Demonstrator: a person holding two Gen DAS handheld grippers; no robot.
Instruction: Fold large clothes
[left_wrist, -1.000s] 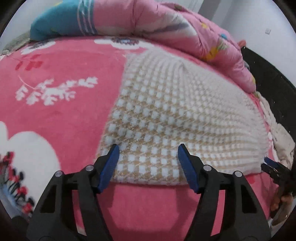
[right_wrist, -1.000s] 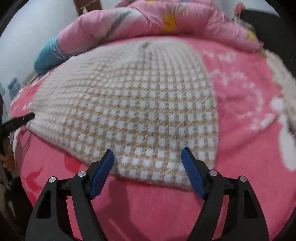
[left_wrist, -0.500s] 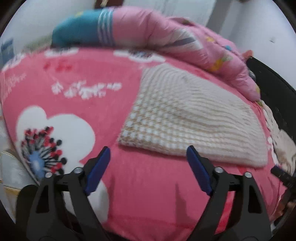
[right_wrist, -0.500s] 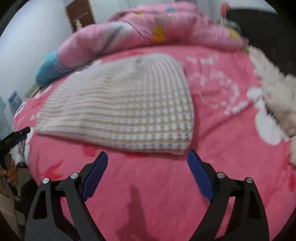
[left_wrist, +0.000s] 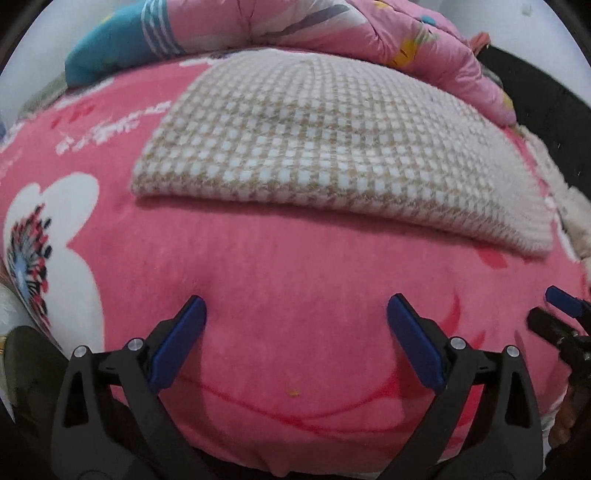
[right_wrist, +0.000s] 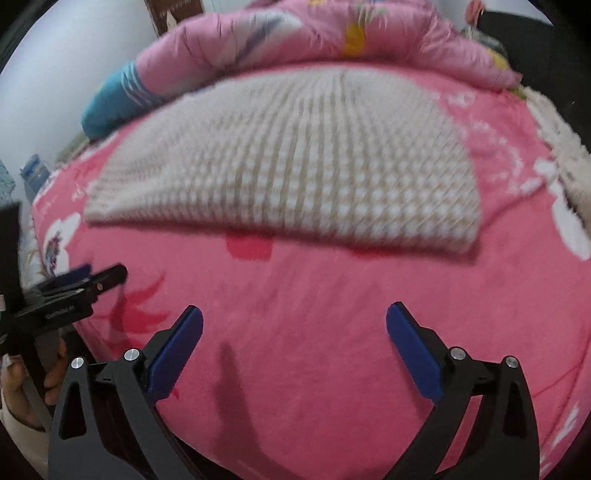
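A bed covered by a pink floral blanket (left_wrist: 295, 280) is filling the space ahead of and beneath the grippers. A rumpled pink quilt (right_wrist: 332, 33) with a teal end is lying along its far side, beyond them. A pale wall (right_wrist: 55, 74) is rising behind, with a brown wooden piece (right_wrist: 173, 14) showing against it. Dark furniture (left_wrist: 546, 110) is sitting off to the right.

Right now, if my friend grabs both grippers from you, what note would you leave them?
Left gripper: open, holding nothing; its jaws have just been opening.
Right gripper: open, holding nothing; also just opened.
Checked knit sweater: lies folded flat on the pink blanket, clear of both grippers, in front of the bunched pink quilt.
Done: this fold looks laid down and let go.
Left: maybe another fold to make it smaller; that is your call.
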